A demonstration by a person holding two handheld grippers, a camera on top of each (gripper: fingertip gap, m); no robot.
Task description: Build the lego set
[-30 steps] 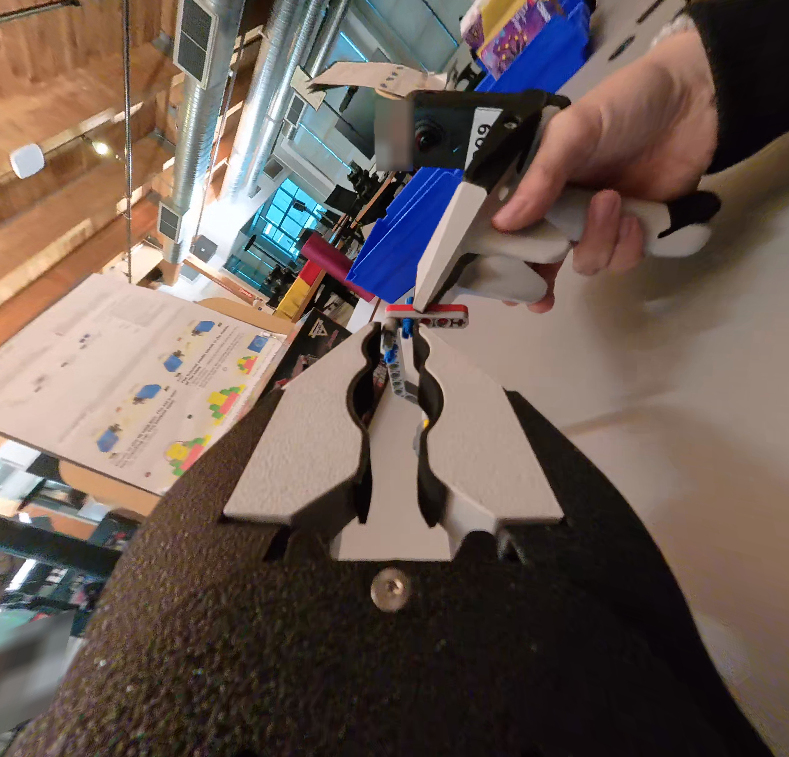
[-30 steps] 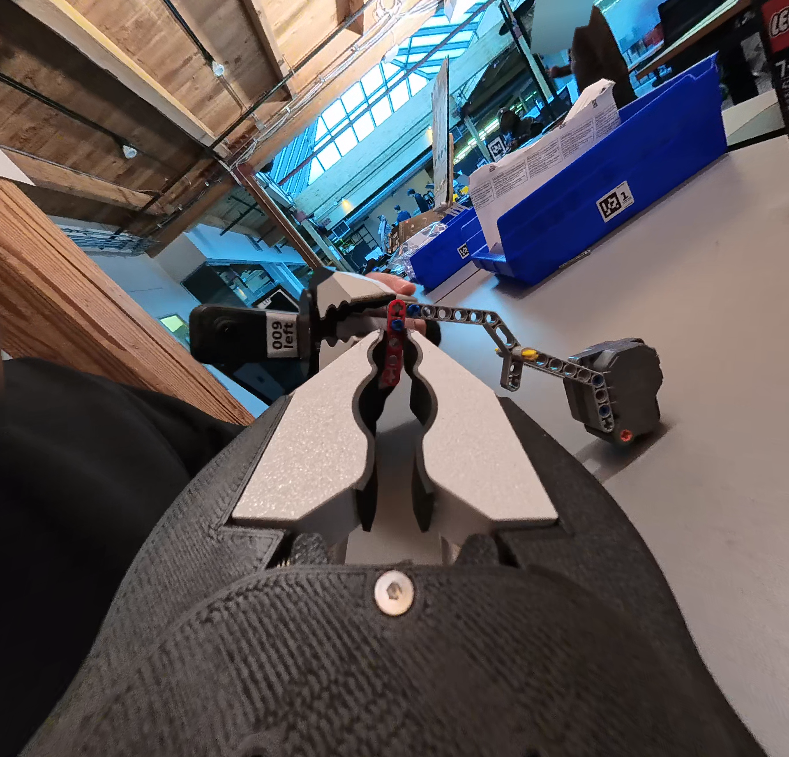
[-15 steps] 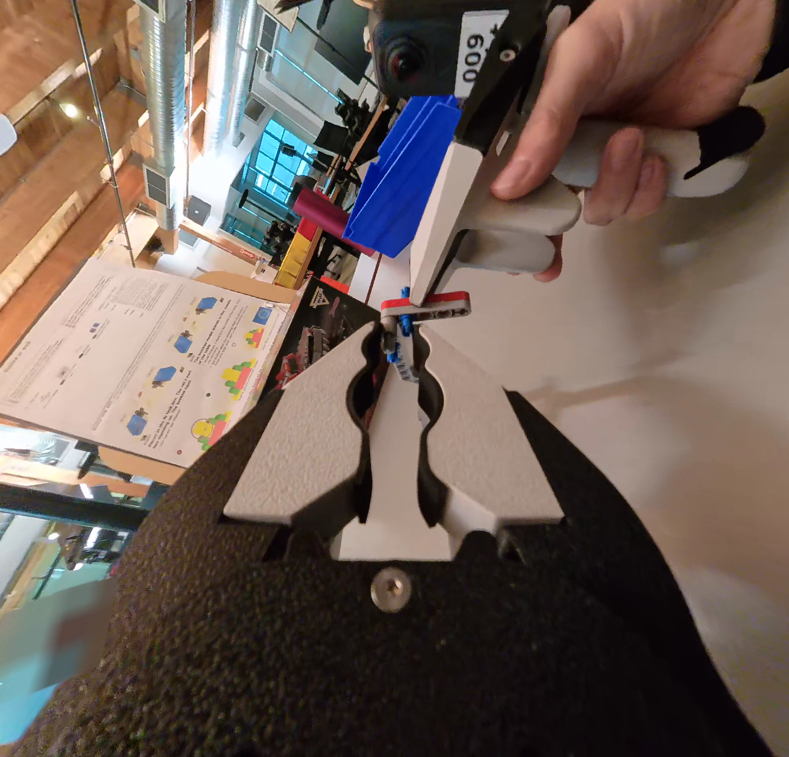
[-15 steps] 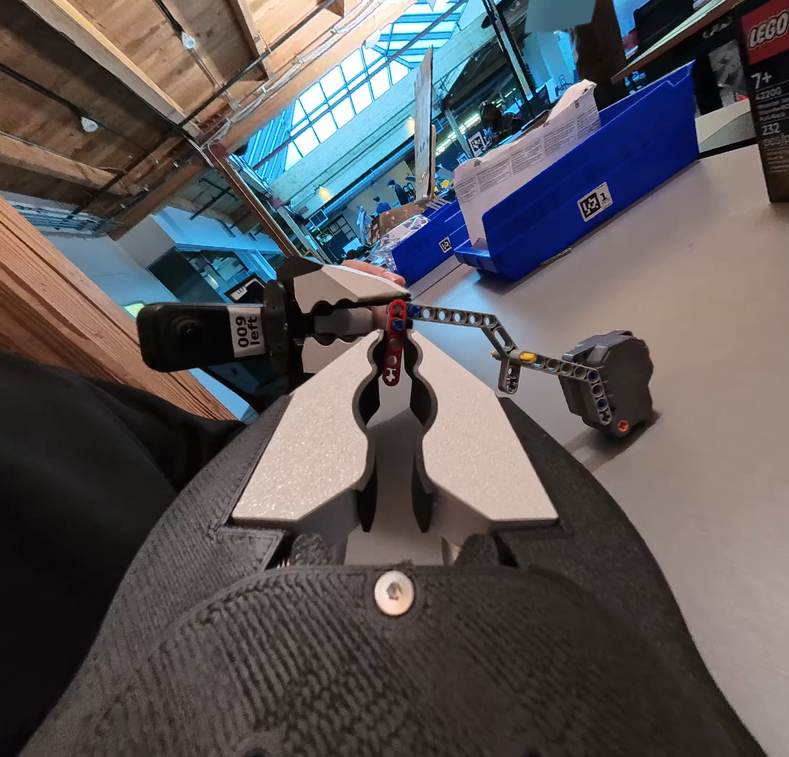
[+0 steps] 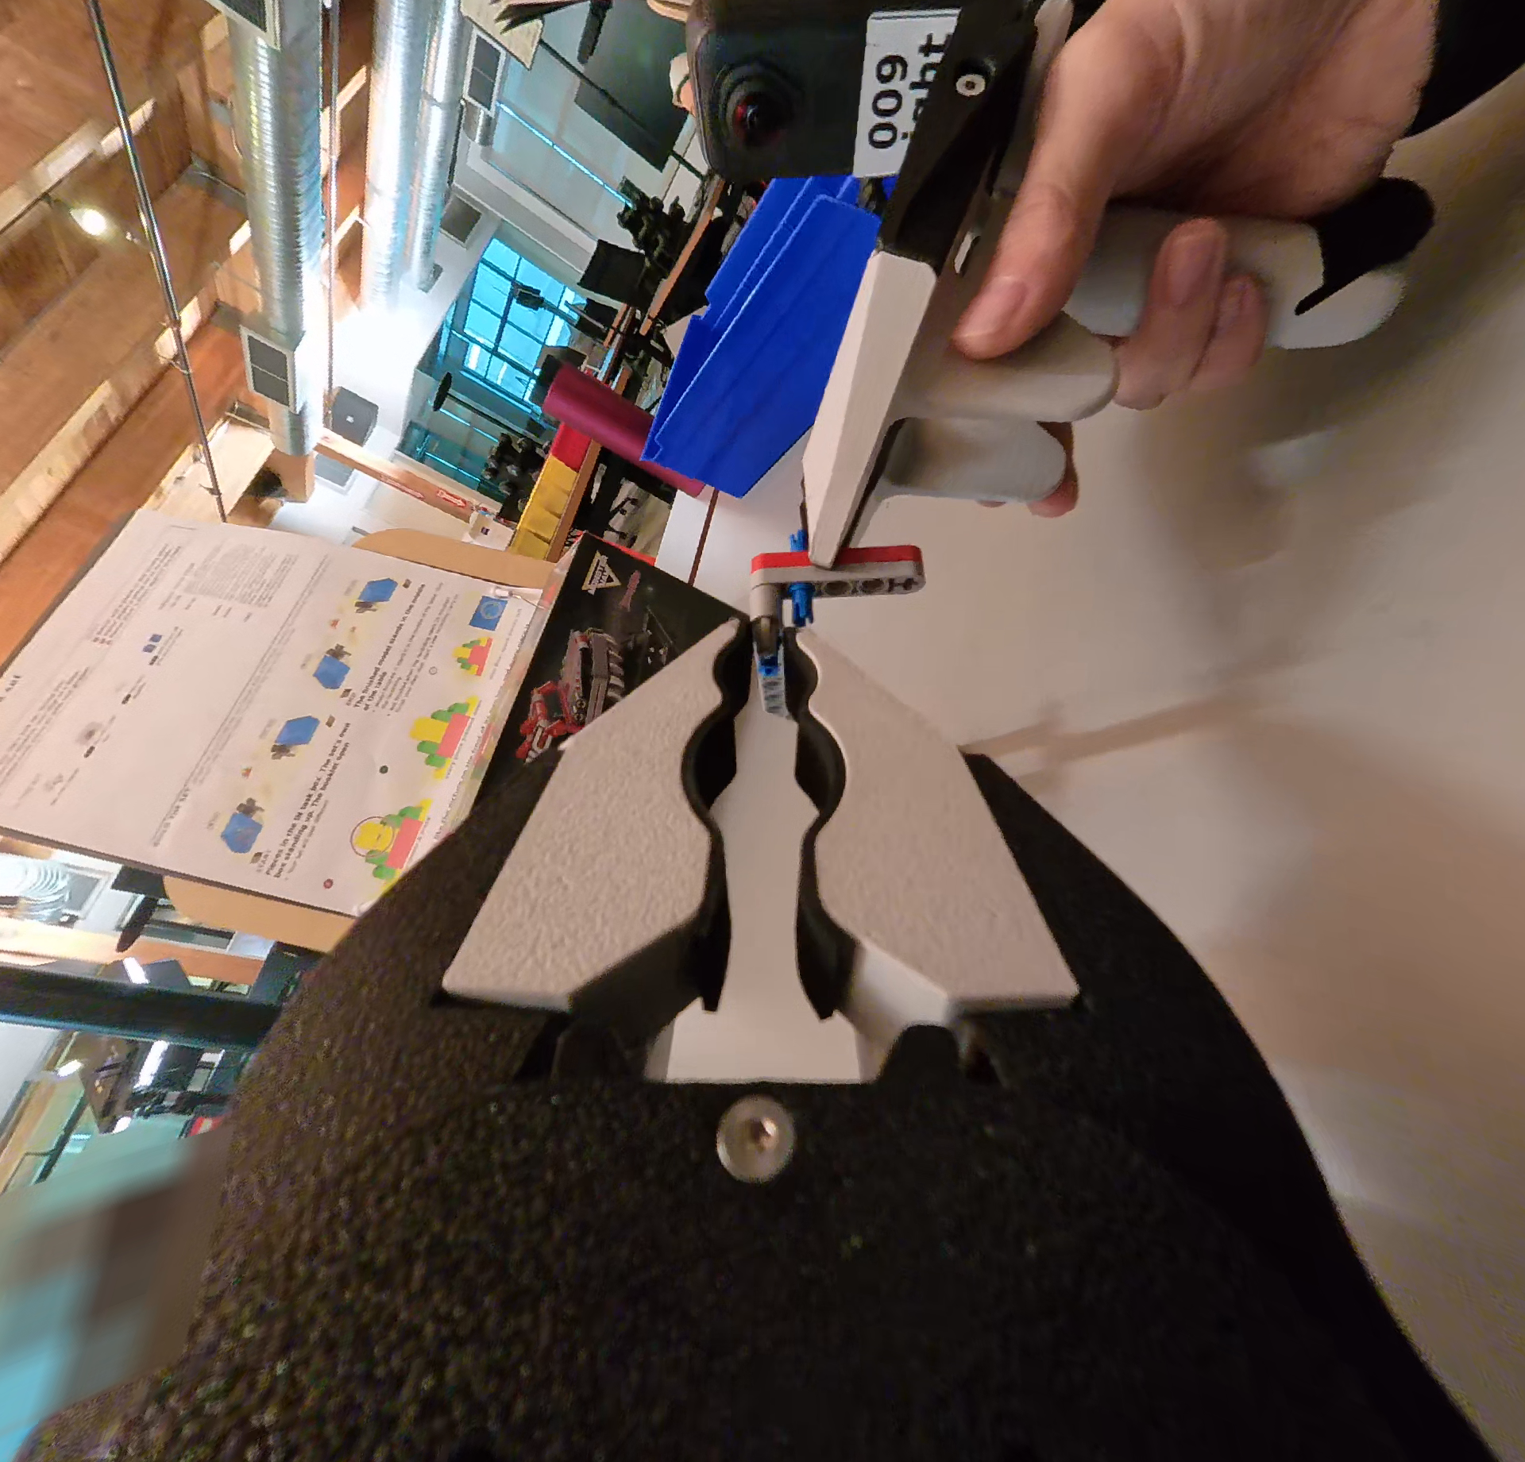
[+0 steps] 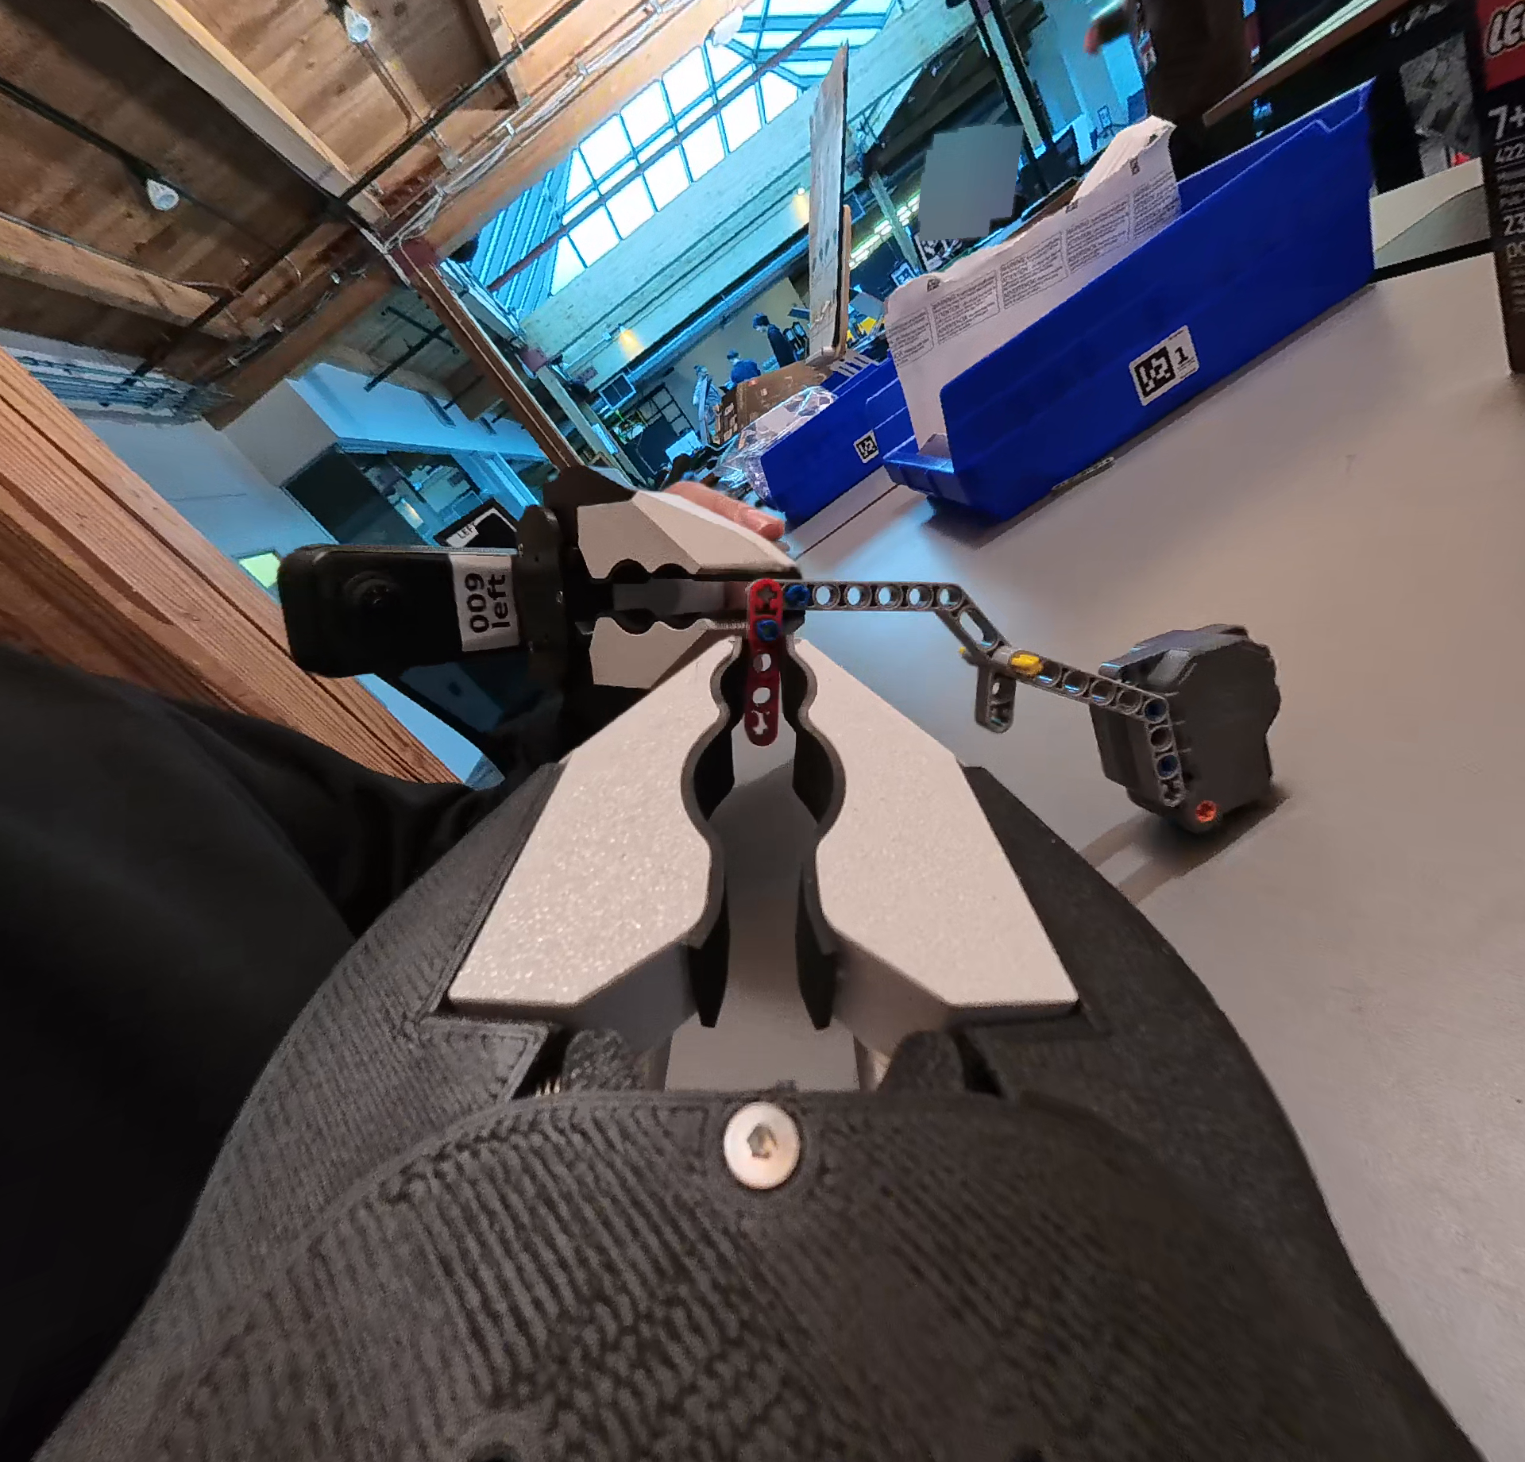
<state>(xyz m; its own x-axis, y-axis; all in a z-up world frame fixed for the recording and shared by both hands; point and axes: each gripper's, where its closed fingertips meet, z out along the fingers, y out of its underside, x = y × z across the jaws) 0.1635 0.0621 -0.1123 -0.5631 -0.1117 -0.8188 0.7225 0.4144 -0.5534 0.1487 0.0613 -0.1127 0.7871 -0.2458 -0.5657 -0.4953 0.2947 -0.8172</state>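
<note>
While hidden leftward, motor (image 6: pixel 1188 721) shows rightward.

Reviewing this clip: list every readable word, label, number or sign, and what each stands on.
I can't quote writing; these things bear it:
White sticker on the right gripper holding the red beam.
White sticker on the left gripper holding the grey beam.
Square code labels on the blue bins.
Printed sheet in one bin.
Dark set box, right edge.
Instruction sheet: print too small.
</note>
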